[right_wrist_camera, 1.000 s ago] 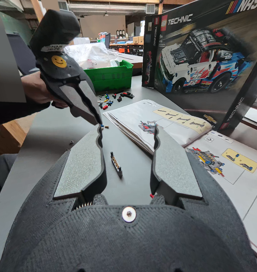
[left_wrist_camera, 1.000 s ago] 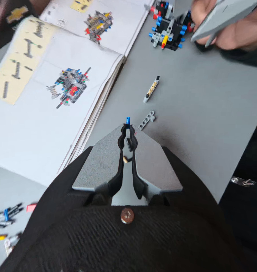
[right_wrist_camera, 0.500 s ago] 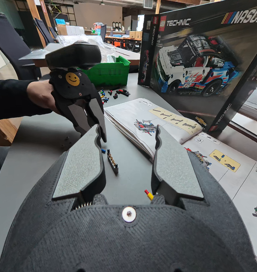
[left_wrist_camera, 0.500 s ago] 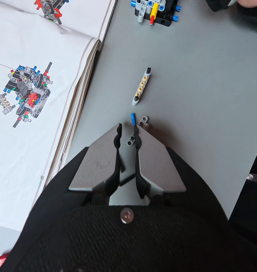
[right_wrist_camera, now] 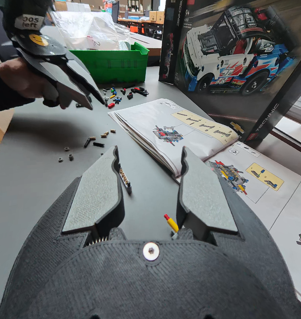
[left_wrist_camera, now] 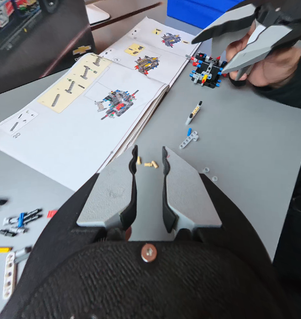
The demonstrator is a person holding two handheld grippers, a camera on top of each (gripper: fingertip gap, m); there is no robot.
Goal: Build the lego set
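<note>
My left gripper (left_wrist_camera: 149, 151) is open and empty, just above the grey table, with three tan pins (left_wrist_camera: 147, 163) lying between its tips. Ahead lie a blue pin (left_wrist_camera: 189, 132) beside a light grey beam (left_wrist_camera: 187, 141), then a grey beam filled with tan pins (left_wrist_camera: 194, 112). The black partly built assembly (left_wrist_camera: 205, 72) stands at the far right under my right gripper (left_wrist_camera: 207, 56), which is open. In the right wrist view the right gripper (right_wrist_camera: 149, 151) is open and empty, the tan-pin beam (right_wrist_camera: 124, 179) lies by its left finger, and the assembly's yellow axle (right_wrist_camera: 171, 223) shows near its base.
The open instruction booklet (left_wrist_camera: 94, 112) lies left of the parts, with the set's box (right_wrist_camera: 232, 60) behind it. A green bin (right_wrist_camera: 111, 63) and a pile of loose parts (right_wrist_camera: 122, 95) are farther off. Small grey bushings (left_wrist_camera: 206, 170) lie near the table's edge.
My left gripper let go of the blue pin beside the light grey beam, opened wide and drew back over the tan pins. The right gripper stayed open over the assembly.
</note>
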